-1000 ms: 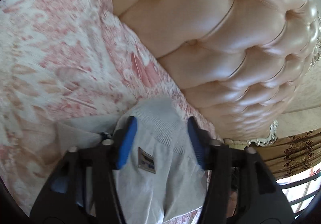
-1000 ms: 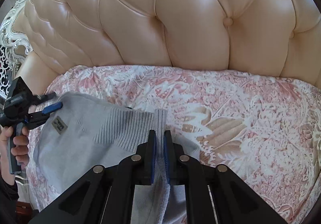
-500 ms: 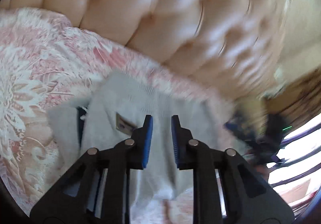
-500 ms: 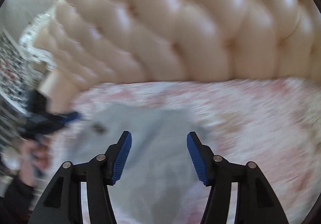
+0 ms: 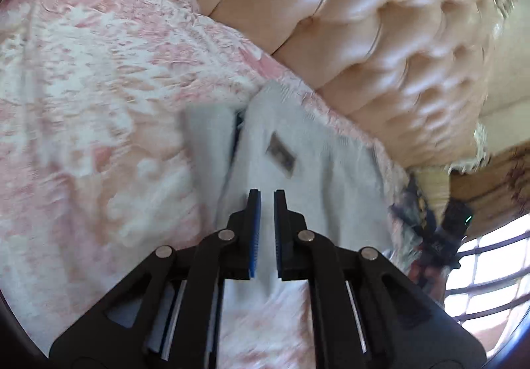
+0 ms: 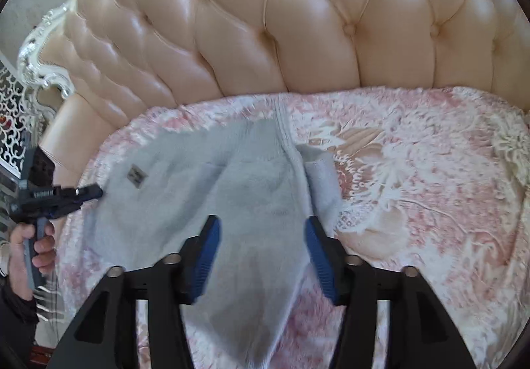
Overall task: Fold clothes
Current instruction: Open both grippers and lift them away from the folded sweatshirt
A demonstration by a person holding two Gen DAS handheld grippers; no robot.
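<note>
Since one second ago, your right gripper (image 6: 261, 250) has let go of the ribbed hem and now stands with its blue pads wide apart above the grey sweater (image 6: 212, 200); your left gripper (image 5: 266, 230) has gone from spread to nearly closed, a thin gap between the pads, no cloth visibly pinched. Both views have pulled back from the garment.

Position: sweater lies partly folded on the pink floral bedspread (image 6: 414, 170), near the tufted headboard (image 6: 281, 21), patch label (image 6: 135, 175) facing up. One layer is turned over along a seam, with a small flap (image 6: 323, 177) sticking out on the side away from the label.

Risks, as judged:
- Flap and uneven edge: if you fold again without tucking it, the bundle will likely come out lopsided.
- Knit is soft and thick; a shallow pinch may take only the top layer and drag the fold open.
- Bedspread is plush; closing low could catch it with the sweater.
- Left view is blurred by motion, so edge position there is uncertain. Settle before gripping.
</note>
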